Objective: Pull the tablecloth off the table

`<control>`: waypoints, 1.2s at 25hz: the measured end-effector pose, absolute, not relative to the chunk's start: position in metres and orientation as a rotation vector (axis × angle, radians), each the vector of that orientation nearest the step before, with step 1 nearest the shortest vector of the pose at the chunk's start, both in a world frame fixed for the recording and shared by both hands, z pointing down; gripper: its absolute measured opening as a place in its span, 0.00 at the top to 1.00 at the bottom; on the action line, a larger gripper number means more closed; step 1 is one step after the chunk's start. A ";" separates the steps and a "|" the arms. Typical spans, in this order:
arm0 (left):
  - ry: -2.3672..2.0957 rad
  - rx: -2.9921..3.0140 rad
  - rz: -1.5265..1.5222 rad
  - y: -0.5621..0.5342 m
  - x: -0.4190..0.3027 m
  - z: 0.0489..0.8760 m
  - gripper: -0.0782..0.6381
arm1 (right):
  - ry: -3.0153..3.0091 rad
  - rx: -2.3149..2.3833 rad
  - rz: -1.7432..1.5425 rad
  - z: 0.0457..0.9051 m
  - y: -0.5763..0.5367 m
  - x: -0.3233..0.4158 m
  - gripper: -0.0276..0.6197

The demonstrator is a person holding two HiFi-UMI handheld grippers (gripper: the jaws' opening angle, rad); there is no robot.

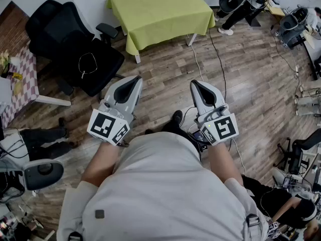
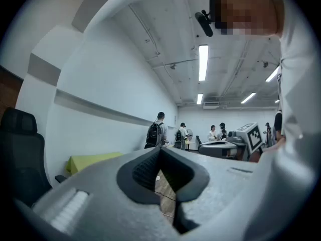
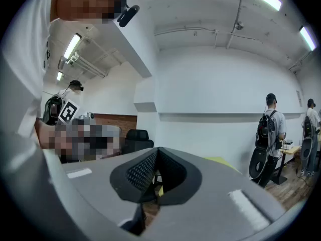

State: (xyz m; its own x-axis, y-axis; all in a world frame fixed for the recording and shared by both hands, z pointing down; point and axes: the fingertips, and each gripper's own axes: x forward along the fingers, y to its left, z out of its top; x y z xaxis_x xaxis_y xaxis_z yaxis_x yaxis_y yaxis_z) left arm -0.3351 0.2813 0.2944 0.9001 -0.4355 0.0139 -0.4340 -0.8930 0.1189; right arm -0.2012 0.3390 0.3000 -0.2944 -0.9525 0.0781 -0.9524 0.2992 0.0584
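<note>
The left claw (image 1: 133, 82) and right claw (image 1: 196, 85) are both closed, empty; one smooth lime-green tablecloth (image 1: 160, 11) drapes the single counter (image 1: 137, 57).

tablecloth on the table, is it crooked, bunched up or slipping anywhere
Nothing stands out. The green tablecloth lies smooth and flat over the table, and its edges hang down the front and sides without bunching.

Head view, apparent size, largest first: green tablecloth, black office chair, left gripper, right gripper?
Largest: black office chair and green tablecloth, too alike to rank.
Then: left gripper and right gripper, alike; both sit nearer the camera, which inflates them.
</note>
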 end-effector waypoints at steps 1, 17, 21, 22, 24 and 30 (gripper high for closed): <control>-0.677 2.945 -0.017 0.278 -0.331 0.296 0.89 | -2.451 1.802 -0.004 0.301 0.336 -0.197 0.94; -0.731 2.919 -0.019 0.218 -0.195 0.307 0.89 | -2.492 1.759 -0.026 0.306 0.285 -0.061 0.94; -0.790 2.894 -0.014 0.200 -0.164 0.308 0.89 | -2.506 1.734 -0.033 0.296 0.275 -0.023 0.94; -0.800 2.892 -0.012 0.197 -0.158 0.308 0.89 | -2.509 1.727 -0.035 0.295 0.272 -0.015 0.94; -0.808 2.885 -0.008 0.192 -0.147 0.310 0.89 | -2.517 1.711 -0.007 0.300 0.266 -0.004 0.94; -0.803 2.878 0.001 0.169 -0.125 0.314 0.89 | -2.533 1.698 0.059 0.315 0.242 0.011 0.94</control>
State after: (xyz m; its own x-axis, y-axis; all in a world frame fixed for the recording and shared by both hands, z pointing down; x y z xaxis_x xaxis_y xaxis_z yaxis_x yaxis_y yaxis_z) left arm -0.1251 0.1691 0.3142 0.8563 -0.5148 0.0418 -0.5149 -0.8445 0.1469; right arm 0.0111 0.2424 0.3149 -0.3774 -0.9209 0.0975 -0.9245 0.3808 0.0187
